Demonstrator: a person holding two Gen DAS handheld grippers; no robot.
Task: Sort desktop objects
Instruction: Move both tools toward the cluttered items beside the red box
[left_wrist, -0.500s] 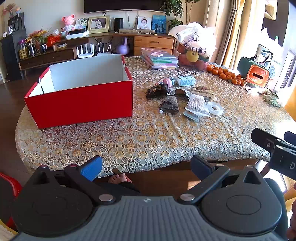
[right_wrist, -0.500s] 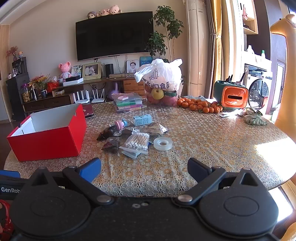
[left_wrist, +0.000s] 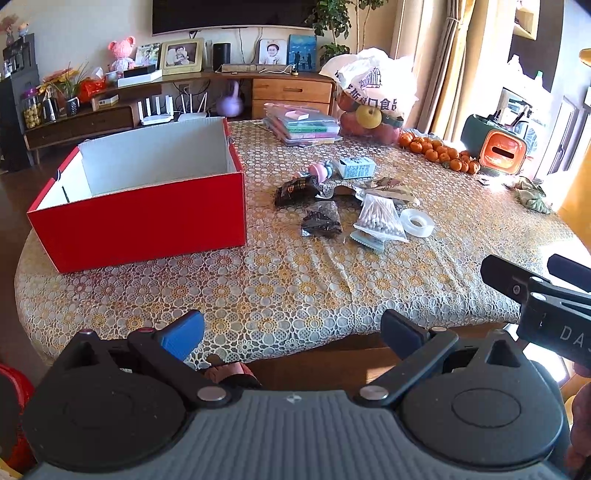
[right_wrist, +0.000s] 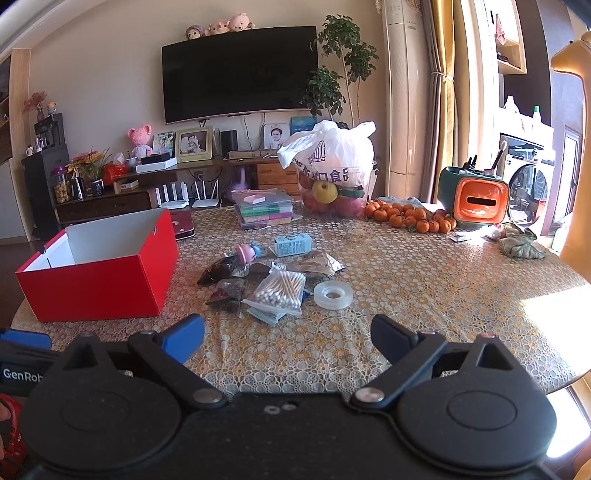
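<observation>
Claws both agape, empty: left claw (left_wrist: 291, 332), right claw (right_wrist: 288, 332), before table edge (right_wrist: 443, 369).

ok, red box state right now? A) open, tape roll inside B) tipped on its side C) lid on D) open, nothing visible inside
D: the red box stands upright with no lid, only bare white inner walls show, though its floor is hidden in both views. The tape roll lies out on the tablecloth beside the cotton swab bag.
</observation>
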